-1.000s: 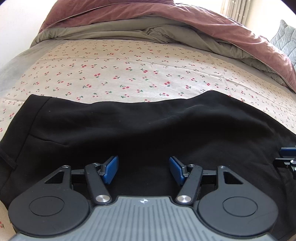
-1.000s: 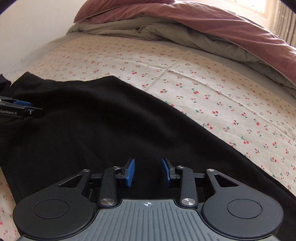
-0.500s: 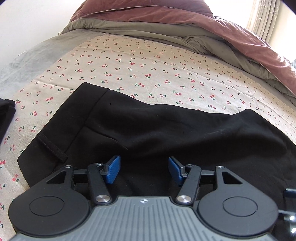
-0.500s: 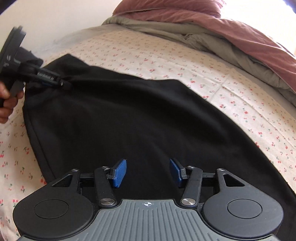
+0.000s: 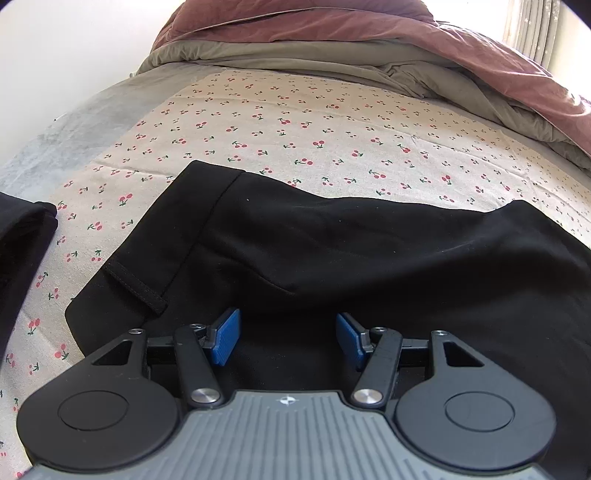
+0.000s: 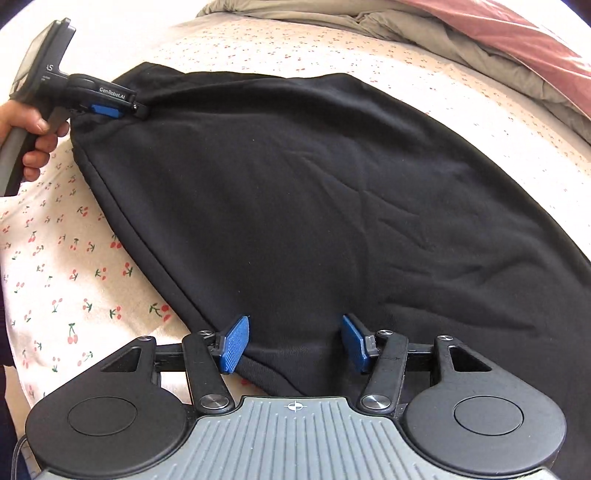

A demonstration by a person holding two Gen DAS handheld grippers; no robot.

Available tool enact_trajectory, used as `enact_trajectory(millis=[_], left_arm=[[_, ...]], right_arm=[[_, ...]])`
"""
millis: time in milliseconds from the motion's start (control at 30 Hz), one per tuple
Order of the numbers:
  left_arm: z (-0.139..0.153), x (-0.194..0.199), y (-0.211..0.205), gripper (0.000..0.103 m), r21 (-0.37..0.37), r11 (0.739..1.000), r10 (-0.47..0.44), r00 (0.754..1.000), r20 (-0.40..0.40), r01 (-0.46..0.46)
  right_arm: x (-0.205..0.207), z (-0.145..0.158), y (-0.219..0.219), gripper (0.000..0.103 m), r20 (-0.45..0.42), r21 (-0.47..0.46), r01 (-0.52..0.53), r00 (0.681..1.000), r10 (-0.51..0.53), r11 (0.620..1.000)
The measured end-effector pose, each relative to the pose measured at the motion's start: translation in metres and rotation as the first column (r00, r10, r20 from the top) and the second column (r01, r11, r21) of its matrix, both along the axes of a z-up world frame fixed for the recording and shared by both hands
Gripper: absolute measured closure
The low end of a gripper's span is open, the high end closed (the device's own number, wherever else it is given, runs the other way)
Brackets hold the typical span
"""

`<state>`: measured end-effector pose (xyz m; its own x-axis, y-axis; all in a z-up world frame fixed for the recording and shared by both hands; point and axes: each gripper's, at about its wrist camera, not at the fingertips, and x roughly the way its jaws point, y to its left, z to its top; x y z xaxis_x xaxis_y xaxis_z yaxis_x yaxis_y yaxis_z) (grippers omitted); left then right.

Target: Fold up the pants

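Black pants (image 5: pixel 369 258) lie flat across a cherry-print sheet (image 5: pixel 295 122). Their waistband with a belt loop (image 5: pixel 136 288) sits at the lower left of the left wrist view. My left gripper (image 5: pixel 288 338) hovers open over the cloth just right of that waistband, with nothing pinched. In the right wrist view the pants (image 6: pixel 314 184) fill the middle, and my left gripper (image 6: pixel 138 108) touches their far left corner, held by a hand (image 6: pixel 33 136). My right gripper (image 6: pixel 293 343) is over the pants' near edge. Its jaws are opening; cloth lies under them, not pressed by the pads.
A pink and olive duvet (image 5: pixel 369 33) is bunched along the far side of the bed and shows at the upper right (image 6: pixel 517 37). Another black garment (image 5: pixel 18 251) lies at the left edge. Bare sheet lies beyond the pants.
The left view has swung so the waistband corner came in from the left. My right gripper slid toward the pants' near edge, its pads spread wider, and the left gripper came into its view.
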<state>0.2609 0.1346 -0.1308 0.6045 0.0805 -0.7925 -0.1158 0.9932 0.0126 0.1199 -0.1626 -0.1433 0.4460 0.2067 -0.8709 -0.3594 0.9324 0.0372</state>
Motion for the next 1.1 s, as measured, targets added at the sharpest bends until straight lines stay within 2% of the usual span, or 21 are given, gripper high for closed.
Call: enact_trajectory(millis=[267,367,433,500,533,667,767,833,967,1000,1067,1100], left_arm=[[0.002,-0.008,0.004,0.039,0.037,0.999,0.036,0.999,0.000,-0.036],[0.002,-0.014,0.002,0.039,0.062,0.997,0.040,0.999,0.006,-0.040],[0.000,-0.017,-0.001,0.037,0.085,0.996,0.034,0.999,0.009,-0.035],[-0.001,-0.016,-0.001,0.036,0.091,0.995,0.038,0.999,0.008,-0.038],[-0.001,-0.015,0.000,0.036,0.089,0.995,0.042,0.999,0.005,-0.042],[0.000,-0.014,-0.001,0.035,0.095,0.994,0.054,0.999,-0.001,-0.054],[-0.001,-0.014,-0.004,0.031,0.126,0.990,0.057,0.998,0.001,-0.056],[-0.001,-0.014,-0.003,0.028,0.133,0.989,0.062,0.998,0.000,-0.062],[-0.002,-0.014,-0.002,0.026,0.143,0.988,0.058,0.998,0.000,-0.057],[-0.002,-0.014,-0.004,0.026,0.154,0.987,0.052,0.999,0.002,-0.051],[-0.002,-0.014,-0.005,0.026,0.167,0.985,0.044,0.999,0.004,-0.044],[-0.002,-0.014,-0.005,0.025,0.172,0.984,0.041,0.999,0.004,-0.041]], right_arm=[[-0.025,0.004,-0.037,0.048,0.014,0.034,-0.002,1.000,0.002,0.999],[-0.029,0.015,-0.059,0.048,0.066,0.100,0.074,0.995,-0.080,0.992],[-0.028,0.017,-0.084,0.048,0.065,0.148,0.168,0.982,-0.179,0.975],[-0.023,0.005,-0.101,0.048,0.013,0.084,0.248,0.968,-0.250,0.965],[-0.023,-0.001,-0.106,0.048,0.000,0.059,0.256,0.967,-0.256,0.965],[-0.033,0.003,-0.127,0.048,-0.011,0.077,0.278,0.960,-0.278,0.957],[-0.043,-0.003,-0.155,0.048,-0.009,0.022,0.348,0.937,-0.348,0.937],[-0.050,-0.002,-0.178,0.048,-0.019,0.028,0.400,0.917,-0.399,0.916],[-0.071,-0.005,-0.219,0.047,-0.009,-0.029,0.502,0.865,-0.502,0.865],[-0.076,-0.006,-0.228,0.044,-0.016,-0.024,0.512,0.859,-0.512,0.859],[-0.092,-0.004,-0.247,0.027,-0.025,-0.031,0.532,0.846,-0.533,0.846],[-0.098,-0.003,-0.253,0.026,-0.028,-0.033,0.543,0.839,-0.544,0.839]])
